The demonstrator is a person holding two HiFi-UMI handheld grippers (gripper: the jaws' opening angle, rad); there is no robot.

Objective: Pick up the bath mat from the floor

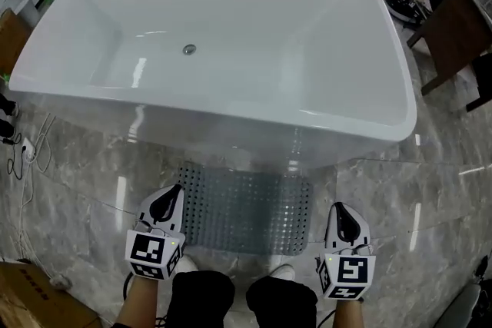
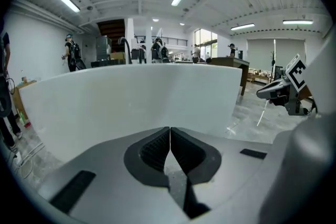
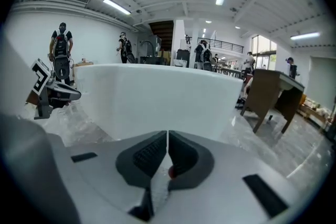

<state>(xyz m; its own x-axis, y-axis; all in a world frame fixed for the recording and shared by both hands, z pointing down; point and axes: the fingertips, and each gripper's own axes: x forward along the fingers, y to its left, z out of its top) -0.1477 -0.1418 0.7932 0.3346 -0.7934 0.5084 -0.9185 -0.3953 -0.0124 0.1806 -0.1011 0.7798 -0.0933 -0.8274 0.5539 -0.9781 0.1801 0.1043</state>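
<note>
Jaws of the left tool (image 1: 175, 194) are pressed together with nothing between them, and the right tool (image 1: 339, 210) is closed and empty in the same way. Both point forward and downward, one on each side of the person's knees. Between them the bath mat (image 1: 244, 211), grey and full of small holes, lies flat on the floor (image 1: 400, 196). Its far edge sits against the foot of the white bathtub (image 1: 231, 130) and its near edge just ahead of the person's shoes (image 1: 281, 270). The mat's long axis runs from left to right, along the tub's side, so each short end faces one tool. The left tool's tip looks to be at the mat's left edge, while the right tool sits a little outside the right edge. The left one therefore seems nearer. Both tools would need to open before either could take an edge.
</note>
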